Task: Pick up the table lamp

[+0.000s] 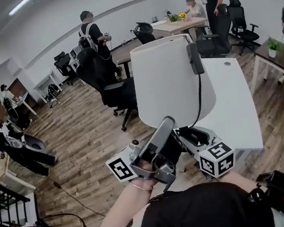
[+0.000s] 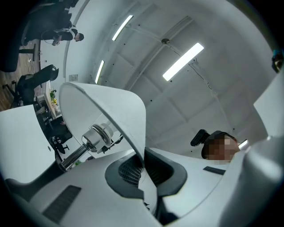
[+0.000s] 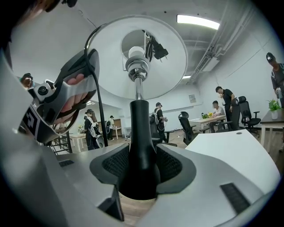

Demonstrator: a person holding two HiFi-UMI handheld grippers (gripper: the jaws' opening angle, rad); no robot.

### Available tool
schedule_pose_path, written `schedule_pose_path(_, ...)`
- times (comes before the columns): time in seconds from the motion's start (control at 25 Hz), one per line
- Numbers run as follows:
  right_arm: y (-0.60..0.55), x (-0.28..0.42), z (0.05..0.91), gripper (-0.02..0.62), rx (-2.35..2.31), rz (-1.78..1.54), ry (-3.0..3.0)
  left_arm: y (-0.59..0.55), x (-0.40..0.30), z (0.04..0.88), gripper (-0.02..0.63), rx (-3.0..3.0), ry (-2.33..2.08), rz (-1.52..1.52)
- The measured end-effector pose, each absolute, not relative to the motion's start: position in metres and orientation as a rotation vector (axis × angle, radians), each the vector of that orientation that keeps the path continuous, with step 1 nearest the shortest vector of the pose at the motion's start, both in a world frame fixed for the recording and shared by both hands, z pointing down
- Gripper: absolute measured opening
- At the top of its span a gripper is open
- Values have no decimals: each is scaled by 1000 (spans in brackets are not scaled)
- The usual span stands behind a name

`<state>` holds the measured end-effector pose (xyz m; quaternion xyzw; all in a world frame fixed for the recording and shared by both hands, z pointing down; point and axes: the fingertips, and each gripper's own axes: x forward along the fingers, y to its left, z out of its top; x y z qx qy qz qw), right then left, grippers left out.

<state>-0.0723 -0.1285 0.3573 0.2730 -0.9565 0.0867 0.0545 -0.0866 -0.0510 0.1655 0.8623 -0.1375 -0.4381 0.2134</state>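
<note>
Closest to me is the lamp (image 1: 171, 81), and I hold it out in front of my chest with both of my tools. My left gripper (image 2: 144, 165) is pinched tight on the thin bottom edge of the white lampshade (image 2: 111, 111). The edge is squeezed between its two dark pads. My right gripper (image 3: 142, 166) is clamped around the black pole (image 3: 141, 133) of the lamp, low down where the pole gets fat. Both of its pads press on the sides of the pole. The two tools sit close beside each other under the lampshade. When I look up inside the lampshade I see a shiny silver bulb holder (image 2: 98, 135) at the top of the pole. A black cord (image 1: 199, 96) hangs down the outside of the lampshade, and a small black block (image 1: 194, 58) on the cord sits up near the top. Just behind the lamp is a white table (image 1: 241, 109). To the left of it is a brown wooden floor (image 1: 83, 137) with a black chair (image 1: 105, 81) on wheels. Farther back a person with a backpack (image 1: 92, 32) stands by a desk. Two more people (image 1: 205, 1) are at a far desk with yellow flowers (image 1: 182, 15) on it. Long bright lights (image 2: 183, 61) shine on the ceiling.
</note>
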Motion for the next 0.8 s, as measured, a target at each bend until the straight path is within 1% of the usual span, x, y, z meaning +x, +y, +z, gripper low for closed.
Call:
schedule_pose_path(0.24,-94,-80,359,201,837,272,-2891,-24,-106,164,14,2363,-388,-1244)
schedule_pose_path(0.8,-64,-71,382,209,825,384,-2871,-5,-95,182,14,2366,-417,-1187)
